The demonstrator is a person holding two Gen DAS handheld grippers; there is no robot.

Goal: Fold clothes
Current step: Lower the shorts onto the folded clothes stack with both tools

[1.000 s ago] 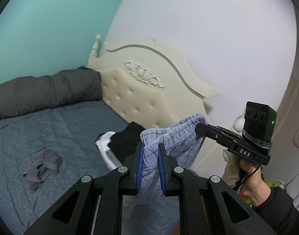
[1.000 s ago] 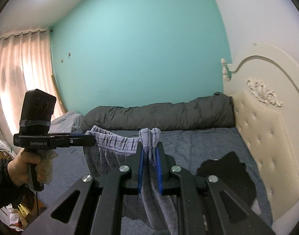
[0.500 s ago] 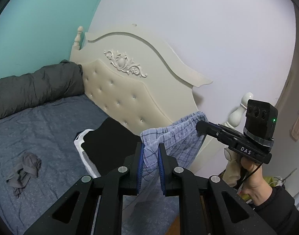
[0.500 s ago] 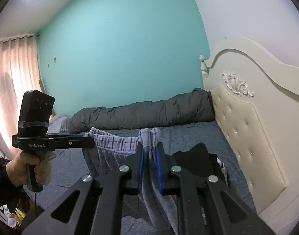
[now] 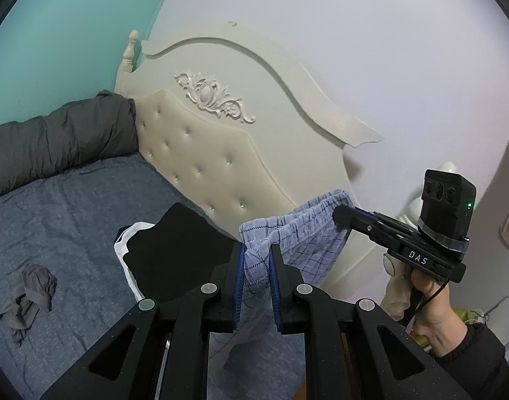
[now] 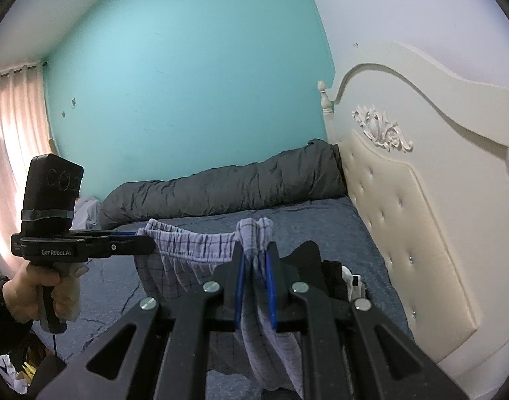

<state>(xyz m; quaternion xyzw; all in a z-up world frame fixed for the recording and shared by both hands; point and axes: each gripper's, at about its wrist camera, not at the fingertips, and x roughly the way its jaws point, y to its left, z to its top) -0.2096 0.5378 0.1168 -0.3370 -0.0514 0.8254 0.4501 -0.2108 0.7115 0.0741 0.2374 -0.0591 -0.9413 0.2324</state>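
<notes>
Light-blue plaid shorts [image 5: 307,233] hang stretched by the waistband between my two grippers above the bed. My left gripper [image 5: 257,250] is shut on one bunched end of the waistband. In the same view my right gripper [image 5: 337,213] pinches the other end, held by a hand at the right. The right wrist view has the shorts [image 6: 188,246] spanning from the left gripper [image 6: 148,241] to my right gripper [image 6: 254,250], which is shut on a bunch of cloth. The legs of the shorts hang down loose.
A black folded garment [image 5: 174,250] on something white lies on the blue-grey sheet [image 5: 71,216] below the shorts. A crumpled grey garment [image 5: 28,293] lies to the left. A rolled dark duvet [image 5: 54,140] lines the teal wall. The cream headboard [image 5: 221,166] stands close ahead.
Both grippers have carried the stretched shorts sideways towards the headboard end of the bed, so the black pile and headboard loom nearer. Both grips are unchanged.
</notes>
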